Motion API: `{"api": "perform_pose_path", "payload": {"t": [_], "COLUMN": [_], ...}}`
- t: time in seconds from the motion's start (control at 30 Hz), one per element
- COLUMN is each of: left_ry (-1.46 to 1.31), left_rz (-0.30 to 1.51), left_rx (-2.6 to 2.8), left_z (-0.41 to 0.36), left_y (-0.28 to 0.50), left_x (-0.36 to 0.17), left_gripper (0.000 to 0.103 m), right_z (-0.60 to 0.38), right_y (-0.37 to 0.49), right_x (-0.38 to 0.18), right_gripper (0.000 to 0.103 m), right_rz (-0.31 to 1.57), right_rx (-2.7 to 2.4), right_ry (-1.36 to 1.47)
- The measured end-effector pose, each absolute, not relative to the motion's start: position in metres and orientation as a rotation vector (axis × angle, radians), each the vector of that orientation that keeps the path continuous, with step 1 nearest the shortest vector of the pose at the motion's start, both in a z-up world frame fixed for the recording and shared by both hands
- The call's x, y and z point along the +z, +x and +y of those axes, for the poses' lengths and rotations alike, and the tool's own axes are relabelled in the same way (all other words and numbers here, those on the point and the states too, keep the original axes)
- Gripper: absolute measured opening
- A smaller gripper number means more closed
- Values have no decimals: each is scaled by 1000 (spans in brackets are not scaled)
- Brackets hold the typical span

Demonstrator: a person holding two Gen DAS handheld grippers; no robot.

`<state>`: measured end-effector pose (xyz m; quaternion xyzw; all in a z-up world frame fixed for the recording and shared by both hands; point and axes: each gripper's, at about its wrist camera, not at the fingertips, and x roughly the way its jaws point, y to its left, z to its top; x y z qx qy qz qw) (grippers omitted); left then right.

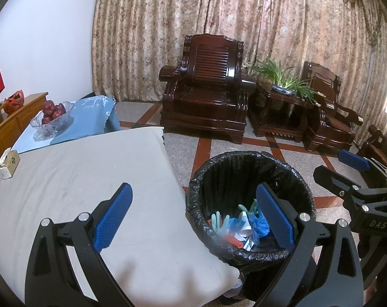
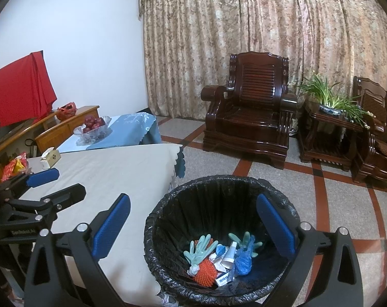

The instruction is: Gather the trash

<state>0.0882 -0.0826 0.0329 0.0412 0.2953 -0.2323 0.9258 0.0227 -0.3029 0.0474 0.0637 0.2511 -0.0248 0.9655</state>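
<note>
A round bin with a black liner (image 1: 247, 163) (image 2: 219, 186) stands on the floor beside the table. Inside lie teal gloves (image 2: 201, 247), an orange mesh piece (image 2: 206, 272), a white tube (image 2: 230, 254), a blue bag (image 2: 243, 259) and paper scraps; they also show in the left wrist view (image 1: 242, 227). My left gripper (image 1: 194, 217) is open and empty, over the table edge and the bin rim. My right gripper (image 2: 193, 227) is open and empty above the bin. It shows at the right of the left wrist view (image 1: 346, 168).
A table with a grey cloth (image 1: 73, 179) (image 2: 111, 174) holds a tissue box (image 1: 9, 163) (image 2: 50, 160). Behind is a blue-clothed table (image 2: 132, 128) with a glass bowl of red fruit (image 1: 52, 117) (image 2: 92, 126). Dark wooden armchairs (image 1: 206, 87) (image 2: 249, 110) and a plant stand (image 2: 329, 125) line the curtain.
</note>
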Motion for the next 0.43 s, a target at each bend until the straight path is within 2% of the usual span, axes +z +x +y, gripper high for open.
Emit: {"api": "perform_pose_path", "payload": {"t": [0.43], "left_ry": [91], "left_rz": [619], "left_rx": [-467], "left_z": [-85], "left_y": [93], "left_x": [31], "left_gripper": [95], "right_z": [-302], "right_y": [25], "right_x": [47], "right_gripper": [97], "right_rz": [510], "right_rx": [-50], "right_ry": [126]}}
